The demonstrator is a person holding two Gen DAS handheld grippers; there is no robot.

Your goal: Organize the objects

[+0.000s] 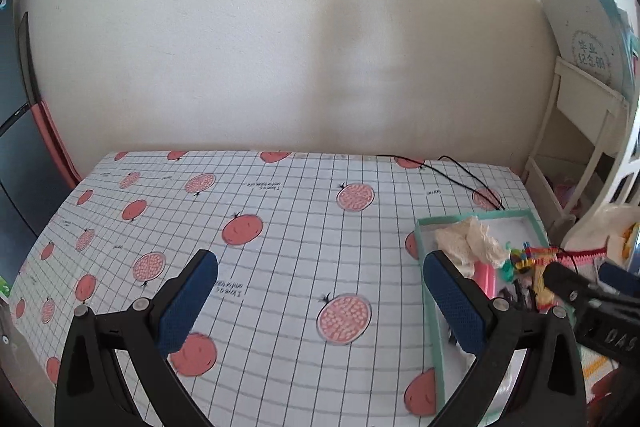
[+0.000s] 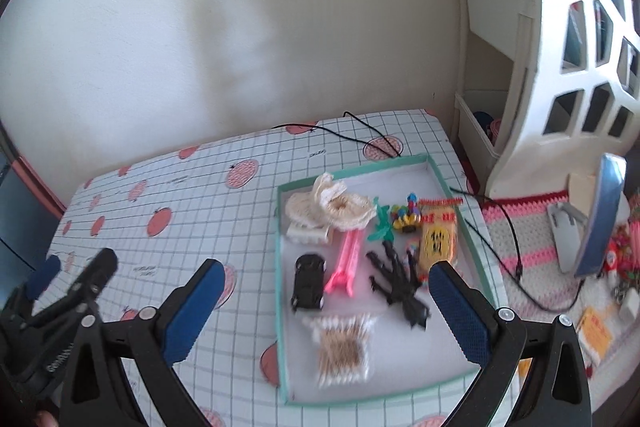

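Left gripper (image 1: 320, 291) hung over the tabletop (image 1: 280, 227), jaws wide apart, nothing between them. Right gripper (image 2: 326, 301) hovered over the tray (image 2: 472, 235), jaws also spread wide, empty.

Tray was a shallow mint-rimmed box with a white floor, sitting at the right edge of the tabletop, toward the back right corner. Inside it:
- cream crochet piece (image 2: 332, 207) at the tray's back left corner, partly over a white clip (image 2: 306, 235)
- pink clip (image 2: 344, 265) mid-tray, just in front of the crochet piece
- black toy car (image 2: 307, 281) left of the pink clip, near the tray's left wall
- black hand-shaped toy (image 2: 394, 283) right of the pink clip, almost touching
- green bow (image 2: 382, 223) and a small multicoloured bead cluster (image 2: 406, 217) toward the back
- orange woven pouch (image 2: 438, 239) against the right wall
- cotton swab pack (image 2: 342, 347) near the front, blurred

Tabletop was covered by a grid cloth with red fruit prints; the left part was bare. Black cable (image 2: 360, 131) ran across the back right corner and off the right edge onto a pink-and-white knitted mat (image 2: 532, 247). White shelf unit (image 2: 568, 67) stood right of the tabletop. Left gripper showed in the right wrist view at the lower left (image 2: 76, 273), over the tabletop's left part, well apart from the tray.
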